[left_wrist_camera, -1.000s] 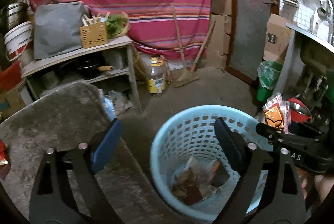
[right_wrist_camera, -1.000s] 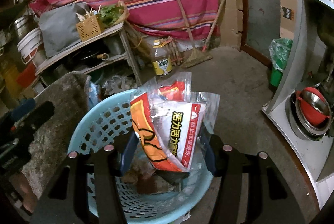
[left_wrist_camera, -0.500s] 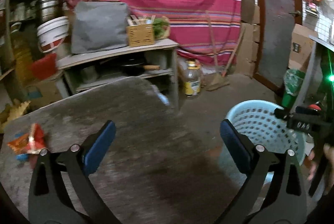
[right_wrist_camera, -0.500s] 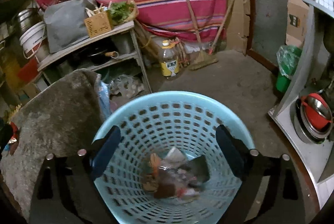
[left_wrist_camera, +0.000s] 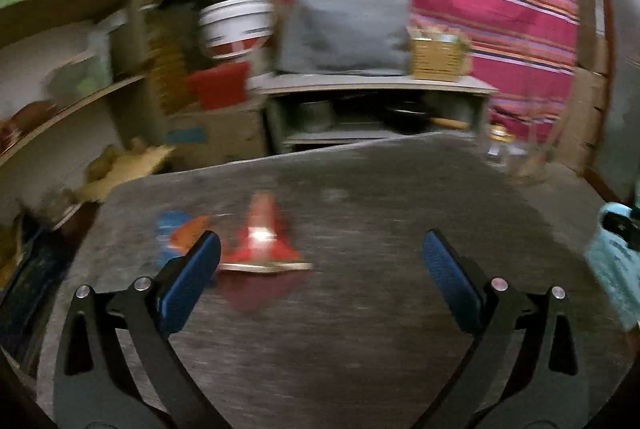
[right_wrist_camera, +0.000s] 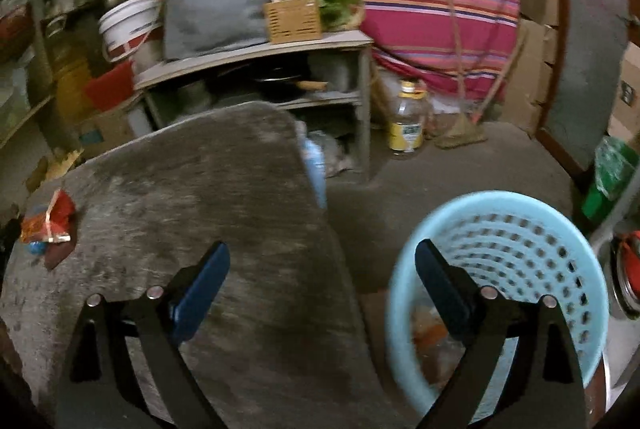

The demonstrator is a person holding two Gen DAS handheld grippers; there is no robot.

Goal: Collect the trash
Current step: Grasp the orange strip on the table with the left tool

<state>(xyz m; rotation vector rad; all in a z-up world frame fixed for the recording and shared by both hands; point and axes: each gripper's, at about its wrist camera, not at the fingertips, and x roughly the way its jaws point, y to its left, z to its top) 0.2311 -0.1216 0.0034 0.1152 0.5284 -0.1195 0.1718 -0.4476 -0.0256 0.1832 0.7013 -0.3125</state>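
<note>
Left tongs (left_wrist_camera: 320, 261) spread wide, empty, over bench (left_wrist_camera: 360, 329) near red wrapper (left_wrist_camera: 262, 245). Right tongs (right_wrist_camera: 322, 269) apart, empty, blue basket (right_wrist_camera: 520, 213) at right.

A: Room dim, light source not in view. Left wrist view heavily motion-smeared; glare spot on the red wrapper (left_wrist_camera: 262, 237), shelves (left_wrist_camera: 72, 85) streaked.

B: Right wrist view sharper in the middle, basket (right_wrist_camera: 504, 205) rim blurred. Both frames bow at the edges, corners black.

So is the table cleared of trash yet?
No, a red wrapper lies near the table's left edge.
</note>
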